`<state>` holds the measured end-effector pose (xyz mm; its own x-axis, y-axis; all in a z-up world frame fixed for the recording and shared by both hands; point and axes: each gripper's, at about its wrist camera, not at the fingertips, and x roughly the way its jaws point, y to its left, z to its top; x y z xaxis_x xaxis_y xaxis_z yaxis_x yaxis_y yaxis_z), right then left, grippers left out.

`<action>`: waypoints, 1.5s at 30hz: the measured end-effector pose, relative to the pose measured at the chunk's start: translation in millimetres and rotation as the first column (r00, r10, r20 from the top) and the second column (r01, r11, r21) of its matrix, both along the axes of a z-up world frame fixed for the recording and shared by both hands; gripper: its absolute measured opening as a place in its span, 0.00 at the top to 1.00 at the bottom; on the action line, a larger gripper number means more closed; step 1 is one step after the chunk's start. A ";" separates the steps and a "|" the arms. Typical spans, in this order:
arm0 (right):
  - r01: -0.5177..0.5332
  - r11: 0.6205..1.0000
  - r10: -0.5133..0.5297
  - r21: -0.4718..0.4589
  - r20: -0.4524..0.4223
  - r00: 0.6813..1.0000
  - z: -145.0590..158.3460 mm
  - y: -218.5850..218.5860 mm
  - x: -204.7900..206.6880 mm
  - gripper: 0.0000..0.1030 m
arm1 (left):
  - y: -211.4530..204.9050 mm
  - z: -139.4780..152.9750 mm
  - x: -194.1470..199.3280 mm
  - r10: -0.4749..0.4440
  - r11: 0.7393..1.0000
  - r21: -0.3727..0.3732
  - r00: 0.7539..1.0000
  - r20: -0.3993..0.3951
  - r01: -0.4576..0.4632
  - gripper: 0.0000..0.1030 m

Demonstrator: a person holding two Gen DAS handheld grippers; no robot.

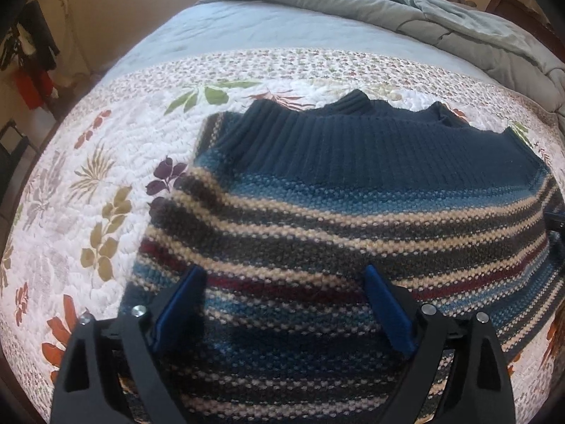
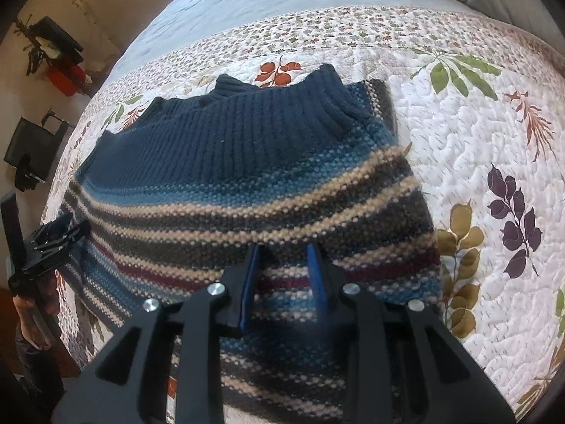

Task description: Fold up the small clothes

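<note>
A knitted sweater [image 1: 317,212] with blue, tan, grey and maroon stripes and a dark blue ribbed band lies flat on the quilt. My left gripper [image 1: 282,270] hovers over its near striped part, jaws wide open, with nothing pinched between the blue pads [image 1: 180,304]. In the right wrist view the same sweater [image 2: 229,162] fills the middle. My right gripper [image 2: 283,249] has its jaws close together on a bunch of the striped knit near the sweater's right edge. The left gripper [image 2: 53,240] shows at that view's left edge, held by a hand [image 2: 31,318].
A white floral quilt [image 1: 116,176] covers the bed, with a pale blue sheet [image 1: 265,24] beyond it. A rumpled grey comforter [image 1: 441,17] lies at the far right. Dark furniture and a red object [image 2: 67,74] stand on the floor to the left.
</note>
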<state>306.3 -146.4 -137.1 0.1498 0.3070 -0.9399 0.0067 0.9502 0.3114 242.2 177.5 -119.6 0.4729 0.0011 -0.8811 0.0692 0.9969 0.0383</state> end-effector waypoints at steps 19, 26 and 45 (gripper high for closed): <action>0.039 0.998 -0.038 -0.058 0.018 0.999 27.2 -38.7 -41.1 0.62 | -7.0 2.2 -8.3 -0.014 0.999 0.047 1.000 0.008 0.014 0.10; 0.070 0.997 -0.070 0.022 0.006 0.997 18.9 -56.8 -56.4 0.63 | -10.6 6.1 -9.2 -0.008 0.999 0.044 1.000 0.001 0.008 0.11; -0.061 0.995 0.060 0.077 0.013 0.998 28.7 -69.6 -100.8 0.86 | -105.9 2.6 -8.2 -0.135 0.991 -0.021 0.991 -0.008 0.135 0.11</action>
